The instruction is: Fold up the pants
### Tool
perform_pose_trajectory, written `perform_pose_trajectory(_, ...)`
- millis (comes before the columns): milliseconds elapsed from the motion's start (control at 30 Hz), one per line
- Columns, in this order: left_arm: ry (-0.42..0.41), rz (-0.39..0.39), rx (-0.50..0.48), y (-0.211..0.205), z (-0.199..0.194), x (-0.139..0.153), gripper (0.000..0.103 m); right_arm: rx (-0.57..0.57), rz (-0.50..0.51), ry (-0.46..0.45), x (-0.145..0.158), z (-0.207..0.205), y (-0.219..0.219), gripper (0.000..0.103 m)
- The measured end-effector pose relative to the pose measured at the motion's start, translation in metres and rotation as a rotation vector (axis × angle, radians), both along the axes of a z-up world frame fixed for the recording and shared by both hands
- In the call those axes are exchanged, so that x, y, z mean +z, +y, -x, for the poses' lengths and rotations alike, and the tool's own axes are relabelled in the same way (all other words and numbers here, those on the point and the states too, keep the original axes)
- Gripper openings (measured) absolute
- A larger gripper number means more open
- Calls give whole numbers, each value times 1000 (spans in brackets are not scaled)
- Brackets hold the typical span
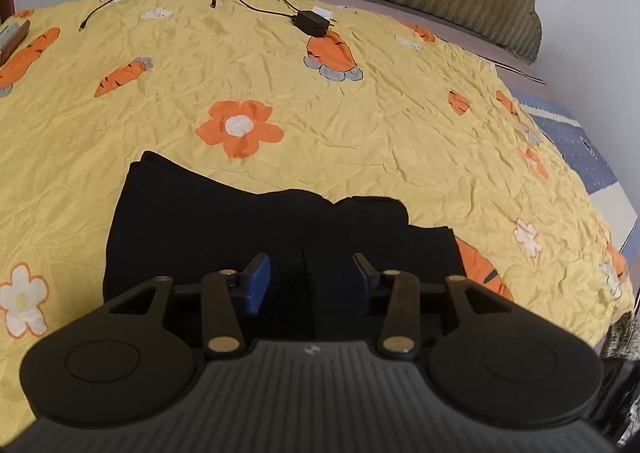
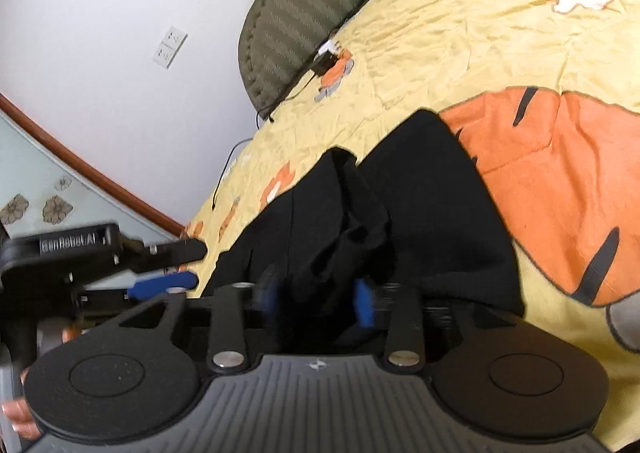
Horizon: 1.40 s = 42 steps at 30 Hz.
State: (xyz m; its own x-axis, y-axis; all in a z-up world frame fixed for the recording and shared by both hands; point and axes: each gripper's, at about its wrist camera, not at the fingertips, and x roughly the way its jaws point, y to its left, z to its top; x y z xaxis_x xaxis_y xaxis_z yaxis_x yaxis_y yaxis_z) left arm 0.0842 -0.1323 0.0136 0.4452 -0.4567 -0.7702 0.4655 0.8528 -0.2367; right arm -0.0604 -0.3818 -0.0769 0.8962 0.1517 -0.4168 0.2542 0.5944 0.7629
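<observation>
Two grippers are in my hands over a bed. In the left wrist view, my left gripper [image 1: 310,277] sits at the bottom centre with its blue pads spread apart and nothing between them; dark cloth lies just beyond and below the tips. The pants [image 1: 256,237], black and already folded into a rough block, lie in the lower middle of that frame on a yellow quilt [image 1: 360,125] printed with orange flowers and carrots. A charger [image 1: 314,23] with its cable rests at the top centre, well apart from the pants. In the right wrist view, tilted so the bed slopes from lower left to upper right, my right gripper [image 2: 320,303] at the bottom centre pinches a bunched ridge of the black cloth between its blue pads. The left gripper also shows at the left edge of this view, beside the pants' edge. I judge the fold is nearly done but not yet flat. The risk is that the pinched ridge drags the upper layer when I let go or pull away, leaving a lump or skewing the stacked edges. The slick, wrinkled quilt might also let the whole block slide.
</observation>
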Motion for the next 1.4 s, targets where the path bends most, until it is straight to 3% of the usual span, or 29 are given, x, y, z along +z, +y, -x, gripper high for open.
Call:
perform_pose_trajectory(100,-18,-6,7,4,0,0,48,5,29,-16,4,4,-1,14)
perform_pose_trajectory(267,-17,0,25,14,-4,0,51,-11,169,-65,35,19,4,13)
perform_pose_trajectory(367,-26,-14,25,20,-5,-4,57,-46,227,-29,40,36,-5,13)
perform_pose_trajectory(467,-11,-12,41,27,-7,-10,57,-73,153,54,17,48,-21,13)
perform_pose_trajectory(567,3,-4,57,36,-10,-14,57,-98,69,63,2,54,-26,15)
perform_pose_trajectory(633,5,1,69,45,-12,-12,57,-93,61,68,2,53,-27,18)
perform_pose_trajectory(733,-20,16,76,64,-13,-6,67,-115,49,74,12,64,-31,22)
perform_pose_trajectory(800,-45,19,93,79,-13,-2,71,-204,140,94,25,76,-32,23)
perform_pose_trajectory(867,-42,34,101,91,-14,-2,71,-273,350,102,48,74,-27,26)
perform_pose_trajectory(933,-29,54,78,94,-11,-4,71,-179,486,88,65,51,-23,27)
perform_pose_trajectory(1000,-26,58,47,91,-4,-5,71,-65,445,82,65,23,-30,27)
perform_pose_trajectory(1067,-38,61,19,87,6,-5,71,-41,357,108,58,8,-39,27)
perform_pose_trajectory(1167,-63,50,-39,79,18,-8,78,-38,368,103,59,18,-35,27)
perform_pose_trajectory(1267,-89,9,-73,65,23,-16,78,-13,376,96,58,39,-20,27)
perform_pose_trajectory(1400,-54,8,-95,52,22,-26,78,5,398,143,45,51,-9,27)
